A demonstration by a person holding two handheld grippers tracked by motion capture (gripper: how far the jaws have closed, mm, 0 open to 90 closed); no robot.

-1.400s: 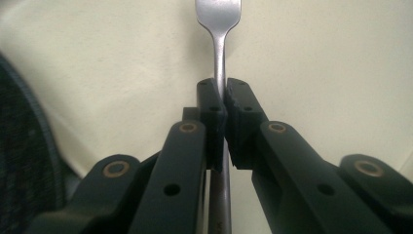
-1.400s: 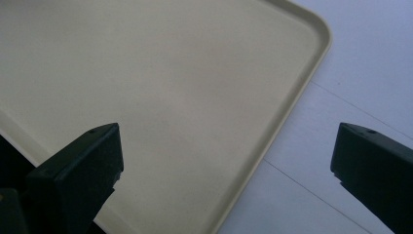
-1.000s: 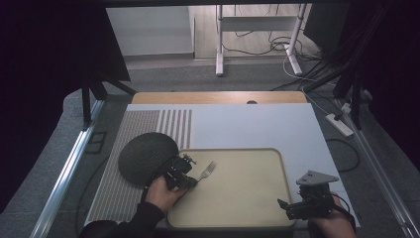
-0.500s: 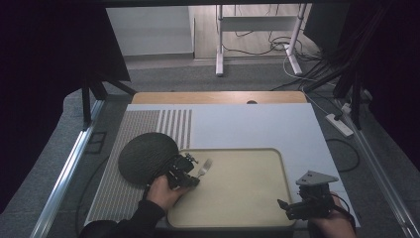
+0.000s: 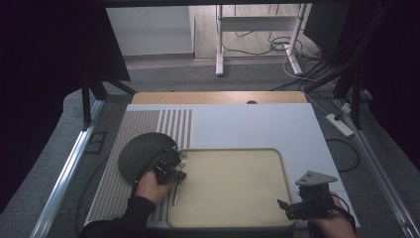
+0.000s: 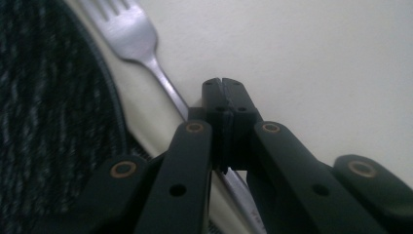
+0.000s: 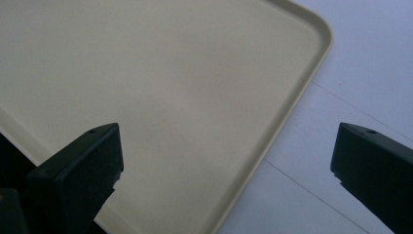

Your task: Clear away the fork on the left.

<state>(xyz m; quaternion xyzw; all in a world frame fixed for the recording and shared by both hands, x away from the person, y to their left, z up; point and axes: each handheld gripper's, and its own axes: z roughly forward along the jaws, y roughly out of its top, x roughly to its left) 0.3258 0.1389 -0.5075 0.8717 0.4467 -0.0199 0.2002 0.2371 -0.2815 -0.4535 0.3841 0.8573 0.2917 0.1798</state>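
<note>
Left gripper [image 5: 173, 171]: sits at the near-left corner of the tray, held in the person's left hand [image 5: 151, 187]; in its own view the two black jaws are pressed tip to tip, no gap between them.
Left jaws and fork: the jaws have just been closing. The fork [image 6: 146, 53] passes under and to the left of the closed tips. Its handle seems to be caught low between the jaws, though the dark linkage hides the contact.
Fork, from above: its handle [image 5: 175, 191] runs back from the jaws toward the person along the tray's left rim; the tines lie ahead of the jaw tips.
Tines: ahead and left of the jaw tips, over pale tray surface, just beside the edge of the dark mat.
Dark round mat [image 5: 143, 154]: left of the left jaws, on the worktop [image 5: 247, 124], its edge touching or just overlapping the tray's left rim.
Tray [image 5: 277, 163]: beige, rounded corners, bare ahead and to the right of the left jaws.
Right gripper [image 5: 297, 208]: at the tray's near-right corner, in the person's right hand [image 5: 327, 225].
Right jaws: spread wide, nothing between them; between them I see the tray's rounded corner rim [image 7: 316, 53] and the pale worktop beyond it.
</note>
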